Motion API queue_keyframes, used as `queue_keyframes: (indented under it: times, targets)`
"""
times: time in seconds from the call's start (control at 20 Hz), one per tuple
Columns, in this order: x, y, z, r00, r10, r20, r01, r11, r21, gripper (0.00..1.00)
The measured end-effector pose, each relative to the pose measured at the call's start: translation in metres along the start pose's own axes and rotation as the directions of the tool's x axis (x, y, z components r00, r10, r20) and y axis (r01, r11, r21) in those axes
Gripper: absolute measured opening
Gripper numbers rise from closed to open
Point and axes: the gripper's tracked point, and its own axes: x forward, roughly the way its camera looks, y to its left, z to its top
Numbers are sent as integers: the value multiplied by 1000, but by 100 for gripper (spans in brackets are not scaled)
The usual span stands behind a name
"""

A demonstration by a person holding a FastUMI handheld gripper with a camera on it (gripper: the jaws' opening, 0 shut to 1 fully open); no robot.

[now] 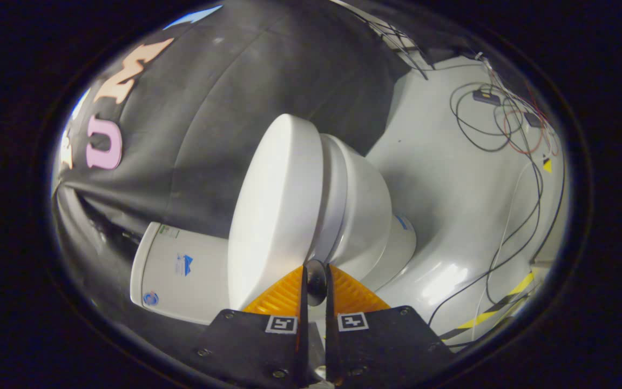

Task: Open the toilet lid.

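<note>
Plainly, the toilet lid (273, 210) is a smooth, glossy white oval, slightly domed, and it reads as hard plastic with a soft sheen across its face. It lies closed against the seat (332, 189), a thinner white ring showing along its edge, and the seat rests on the rounded, glazed bowl (367, 216), which narrows into a white pedestal (400, 243). The whole toilet appears tipped sideways in the gripper view, so the lid's broad face is turned toward the cistern side. The gripper (315, 281) sits at the lid's front rim: its two orange, ribbed fingers (281, 297) are drawn nearly together, with only a thin dark slit between them, and their tips meet the line where lid and seat join. Whether they pinch the rim cannot be told. Behind the fingers are black plates, each with a small square marker. The boxy white cistern (181, 270) carries small blue stickers. The floor (451, 189) is pale grey and smooth, with loose black, white and red cables (505, 129) and yellow-black tape (497, 308).
</note>
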Motion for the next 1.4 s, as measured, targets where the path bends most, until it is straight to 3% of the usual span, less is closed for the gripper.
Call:
queue_keyframes:
  times: [0.1,0.15,0.2,1.05,1.2,1.4]
  targets:
    - [22,3,5,1000,14,15,-14,1000,-11,13]
    - [-9,7,-1,1000,15,9,-16,1000,21,12]
    - [-3,6,-5,1000,20,2,-20,999,35,2]
    - [-30,43,12,995,-76,64,86,983,-164,2]
    - [-37,55,12,988,-126,86,137,982,-128,2]
    - [-44,69,14,987,-130,97,145,976,-162,2]
